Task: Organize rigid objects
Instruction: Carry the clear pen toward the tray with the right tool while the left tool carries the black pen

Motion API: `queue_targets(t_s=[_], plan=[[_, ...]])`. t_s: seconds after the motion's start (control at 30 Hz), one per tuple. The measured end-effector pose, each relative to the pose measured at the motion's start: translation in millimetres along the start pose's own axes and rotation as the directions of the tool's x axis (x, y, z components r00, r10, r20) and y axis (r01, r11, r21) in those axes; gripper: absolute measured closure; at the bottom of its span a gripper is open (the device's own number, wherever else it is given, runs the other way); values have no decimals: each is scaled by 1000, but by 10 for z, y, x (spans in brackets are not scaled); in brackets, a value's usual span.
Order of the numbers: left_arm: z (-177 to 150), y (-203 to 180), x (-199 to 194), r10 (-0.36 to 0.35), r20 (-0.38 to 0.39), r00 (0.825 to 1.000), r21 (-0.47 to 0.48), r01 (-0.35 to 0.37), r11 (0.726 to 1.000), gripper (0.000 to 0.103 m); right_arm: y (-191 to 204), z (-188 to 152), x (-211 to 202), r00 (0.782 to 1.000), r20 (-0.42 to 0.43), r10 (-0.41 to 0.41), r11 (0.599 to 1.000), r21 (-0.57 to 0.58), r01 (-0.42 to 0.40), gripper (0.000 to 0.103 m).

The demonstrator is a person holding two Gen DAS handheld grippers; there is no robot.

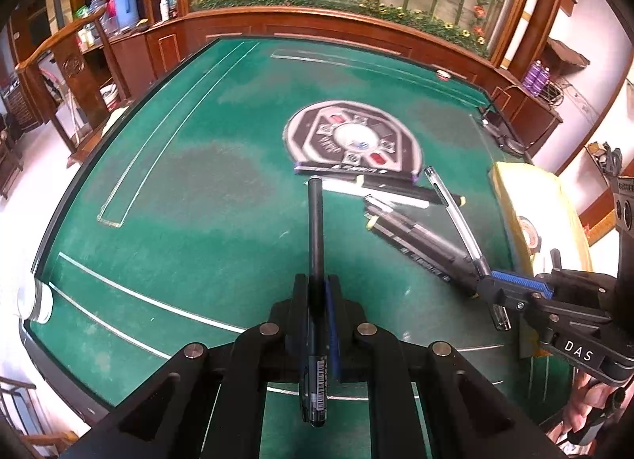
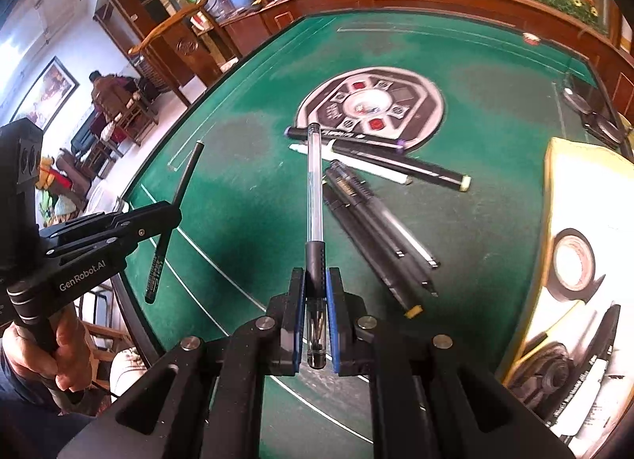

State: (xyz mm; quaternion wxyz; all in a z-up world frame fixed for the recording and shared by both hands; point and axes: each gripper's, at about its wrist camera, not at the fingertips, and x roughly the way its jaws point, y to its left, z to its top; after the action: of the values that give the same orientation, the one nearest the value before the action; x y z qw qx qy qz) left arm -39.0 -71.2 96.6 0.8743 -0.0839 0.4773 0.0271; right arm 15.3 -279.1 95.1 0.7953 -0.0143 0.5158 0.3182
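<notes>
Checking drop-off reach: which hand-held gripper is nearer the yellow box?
Right. The right hand-held gripper, shut on a clear pen, sits beside the yellow box. The left hand-held gripper, shut on a black pen, is farther off, across the table.

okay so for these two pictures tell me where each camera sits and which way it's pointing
Left wrist view: sits on the left gripper, looking down along its fingers, shut on a black pen, over the green table; the right gripper enters at right.
Right wrist view: sits on the right gripper, angled down, shut on a clear pen; the left gripper and hand show at left.
Shared: the table, its round centre panel, the loose pens and the yellow box.
</notes>
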Motion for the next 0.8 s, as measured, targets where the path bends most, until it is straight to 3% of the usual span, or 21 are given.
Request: queue_targets(t_s=[0.43,0.8], plan=[[233,-789,6,-113,-8,994,118,113,987,95,-612,-182,-551,994,94,-59,987,151,44,93],[276,-1555,15,-204,-41,978,228,208,951,95,-1313,-576,-1087,976,149,-157,938,333,100,93]])
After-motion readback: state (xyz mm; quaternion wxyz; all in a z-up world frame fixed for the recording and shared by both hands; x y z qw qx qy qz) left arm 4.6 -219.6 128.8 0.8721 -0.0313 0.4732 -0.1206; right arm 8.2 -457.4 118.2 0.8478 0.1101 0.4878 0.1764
